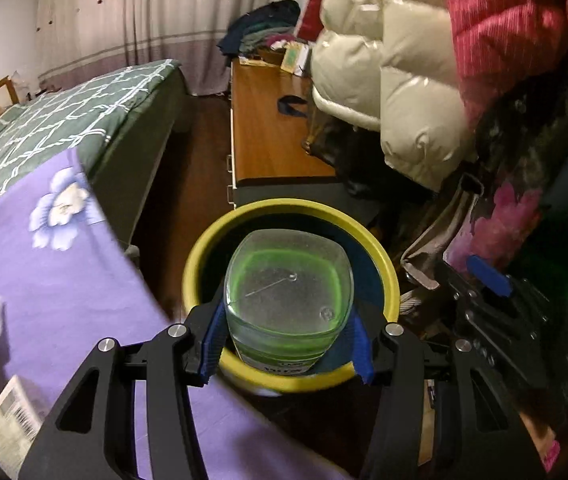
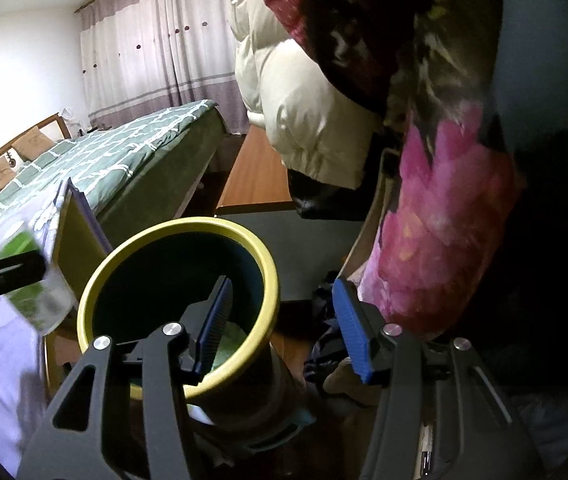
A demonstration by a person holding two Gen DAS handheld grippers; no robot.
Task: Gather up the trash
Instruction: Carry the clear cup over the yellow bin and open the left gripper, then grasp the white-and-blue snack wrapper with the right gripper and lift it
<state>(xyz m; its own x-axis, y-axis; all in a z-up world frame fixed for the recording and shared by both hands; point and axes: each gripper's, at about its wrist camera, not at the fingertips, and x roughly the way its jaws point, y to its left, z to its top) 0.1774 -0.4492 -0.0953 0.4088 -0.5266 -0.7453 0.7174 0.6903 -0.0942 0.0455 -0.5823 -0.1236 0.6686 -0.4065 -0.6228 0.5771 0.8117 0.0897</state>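
Note:
My left gripper (image 1: 287, 336) is shut on a clear plastic bottle (image 1: 289, 292) with a green label, its flat bottom facing the camera, held over the mouth of the yellow-rimmed trash bin (image 1: 204, 252). In the right wrist view the bottle (image 2: 40, 300) and the left gripper (image 2: 0, 272) show blurred at the far left, beside the bin (image 2: 96, 280). My right gripper (image 2: 284, 320) is open and empty, its left finger over the bin's opening and its right finger outside the rim. Something pale green lies inside the bin (image 2: 230, 344).
A purple floral cloth (image 1: 64, 280) covers a surface at left, with a barcode-labelled box (image 1: 12, 420) on it. A green checked bed (image 1: 64, 120) lies behind. A wooden cabinet (image 1: 268, 140) stands beyond the bin. Puffy jackets (image 1: 403, 60) and pink floral fabric (image 2: 435, 248) hang close on the right.

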